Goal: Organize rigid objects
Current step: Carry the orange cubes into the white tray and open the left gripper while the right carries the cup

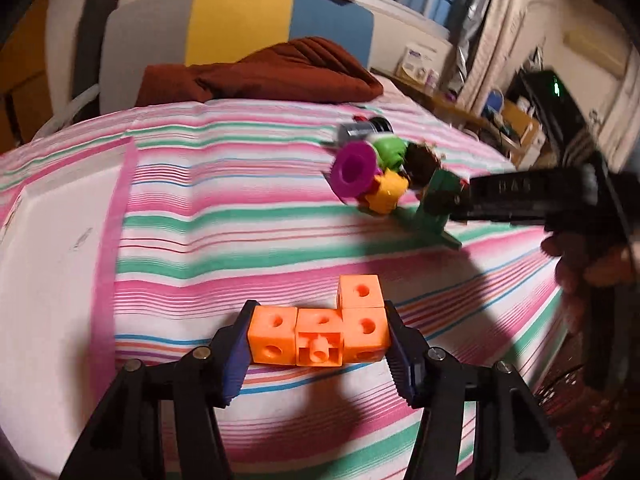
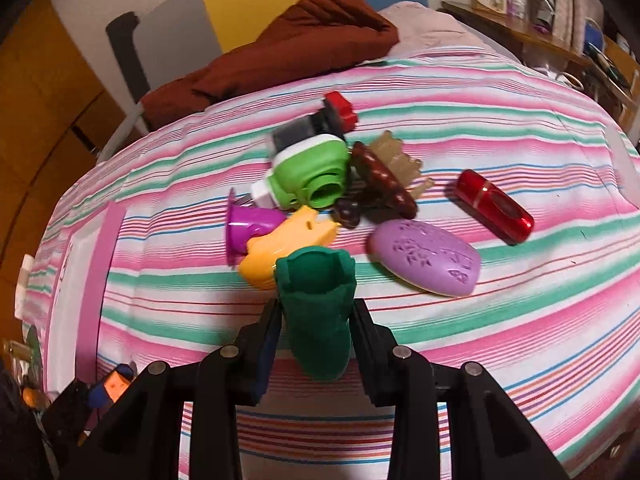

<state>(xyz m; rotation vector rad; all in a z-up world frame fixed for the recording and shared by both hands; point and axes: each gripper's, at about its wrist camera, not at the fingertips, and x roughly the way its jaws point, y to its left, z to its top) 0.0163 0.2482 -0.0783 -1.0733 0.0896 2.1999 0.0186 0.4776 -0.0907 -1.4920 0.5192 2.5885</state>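
Note:
My left gripper [image 1: 320, 316] is shut on a row of linked orange cubes [image 1: 320, 336], one pad at each end, with a fourth cube stacked on the right one. It hangs just above the striped bedsheet [image 1: 240, 240]. My right gripper [image 2: 318, 312] is shut on a dark green plastic piece [image 2: 316, 280], held beside a pile: a purple cup [image 2: 248, 226], a yellow piece [image 2: 280, 248], a light green toy [image 2: 312, 172] and a brown hair clip [image 2: 380, 184]. In the left wrist view the right gripper [image 1: 460, 204] holds the green piece [image 1: 438, 196] at the pile's right.
A purple soap bar [image 2: 426, 262] and a red cylinder [image 2: 494, 210] lie right of the pile. A white tray with a pink border [image 1: 60, 240] sits at the sheet's left. A rust-brown blanket [image 1: 272, 72] is bunched at the far edge. Shelves [image 1: 516, 120] stand beyond the right side.

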